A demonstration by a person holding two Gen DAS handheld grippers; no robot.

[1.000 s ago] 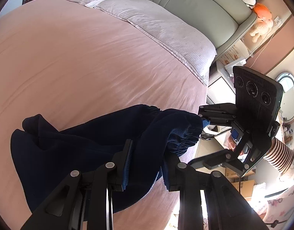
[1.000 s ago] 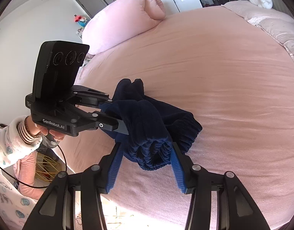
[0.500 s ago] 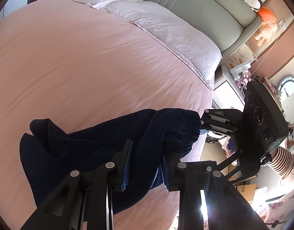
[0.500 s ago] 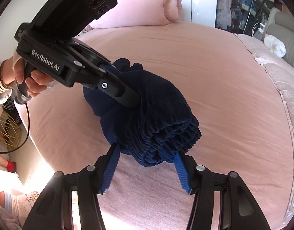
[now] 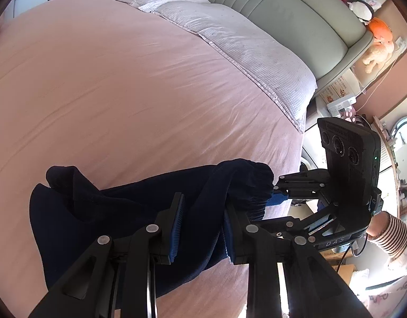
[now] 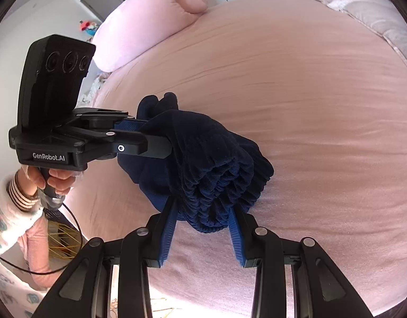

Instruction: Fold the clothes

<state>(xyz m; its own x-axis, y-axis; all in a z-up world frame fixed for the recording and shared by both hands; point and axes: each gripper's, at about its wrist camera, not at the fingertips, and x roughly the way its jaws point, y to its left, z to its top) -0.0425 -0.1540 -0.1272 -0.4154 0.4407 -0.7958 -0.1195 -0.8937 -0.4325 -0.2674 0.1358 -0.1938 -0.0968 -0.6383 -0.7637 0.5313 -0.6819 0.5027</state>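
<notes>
A navy blue fleece garment [image 5: 110,212] with a gathered elastic band hangs bunched over the pink bed [image 5: 123,92]. My left gripper [image 5: 202,225] is shut on a thick fold of it. My right gripper [image 5: 276,193] holds the gathered end from the right. In the right wrist view, my right gripper [image 6: 202,220] is shut on the ruffled band of the garment [image 6: 211,164]. My left gripper [image 6: 150,135] bites into the cloth from the left. The rest of the cloth trails down onto the bed [image 6: 309,92].
Grey-white pillows [image 5: 230,39] lie against a green headboard [image 5: 283,8], with plush toys [image 5: 375,42] and a nightstand [image 5: 341,100] beyond. A rolled pink duvet [image 6: 150,26] sits at the bed's far end. A person's hand [image 6: 52,180] in a striped cuff holds the left gripper.
The right gripper swung and tilted half a second ago, then came back level. Both grippers kept hold of the navy garment, which has shifted only slightly.
</notes>
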